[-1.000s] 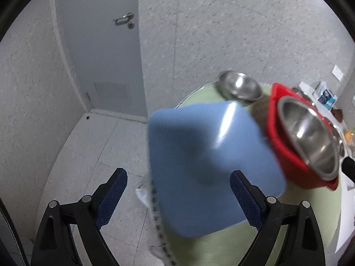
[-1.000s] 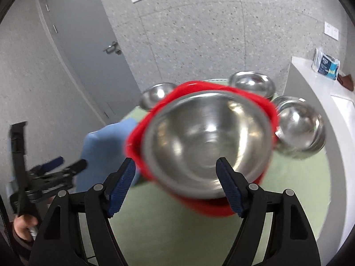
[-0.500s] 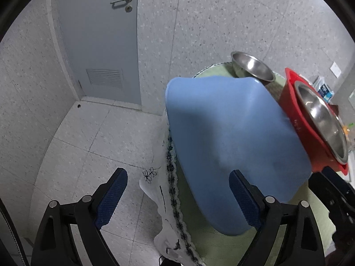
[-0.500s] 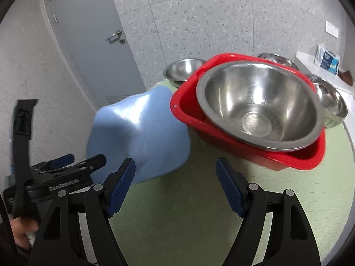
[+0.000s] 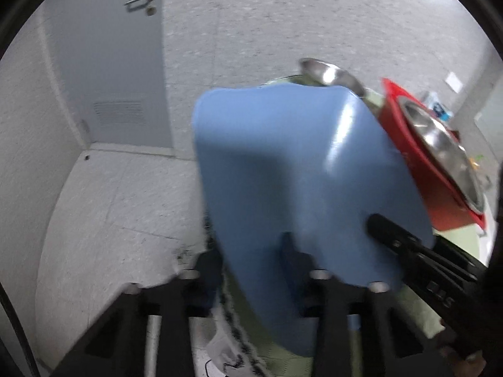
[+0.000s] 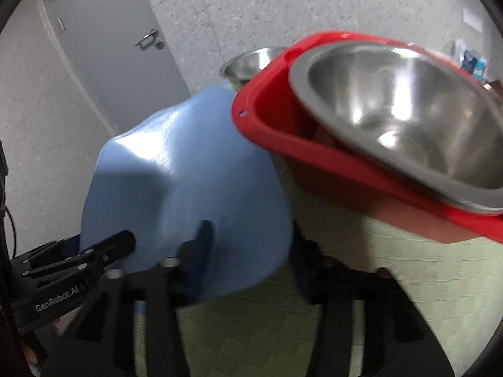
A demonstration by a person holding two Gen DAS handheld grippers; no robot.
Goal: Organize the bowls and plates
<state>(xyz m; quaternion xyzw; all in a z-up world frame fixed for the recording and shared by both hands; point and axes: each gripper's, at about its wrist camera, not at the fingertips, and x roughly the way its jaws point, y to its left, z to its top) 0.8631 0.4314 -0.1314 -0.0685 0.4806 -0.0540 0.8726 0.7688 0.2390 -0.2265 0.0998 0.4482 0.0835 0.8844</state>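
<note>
Both grippers are working on the blue basin (image 5: 292, 169), which is lying upside down at the near edge of the table (image 6: 345, 330), its base facing the cameras; the left gripper (image 5: 251, 270) is clamping the basin's near rim, one finger outside at the left and one finger (image 5: 290, 260) dark against the blue wall, jaws drawn in close and pinching the plastic; the right gripper (image 6: 248, 251) is biting the same basin from the other side, one pad (image 6: 201, 242) pressed on the blue shell and the other tucked behind its edge, so those jaws are pinching it too; in the left view the right gripper's finger is showing as a black bar across the basin's lower right.

Just beside the basin, touching or nearly so, the red tub (image 6: 314, 154) is sitting with a large steel bowl (image 6: 408, 103) nested in it; so one bowl is already looking sorted; a smaller bowl (image 6: 251, 62) is standing loose behind, on the far side of the table, and that one is still waiting.

By my reckoning we're early to midway; the basin is not yet turned over or stacked, and the picture is blurred, so I cannot tell whether it is lifted clear of the cloth (image 5: 232, 323); plates, none visible.
</note>
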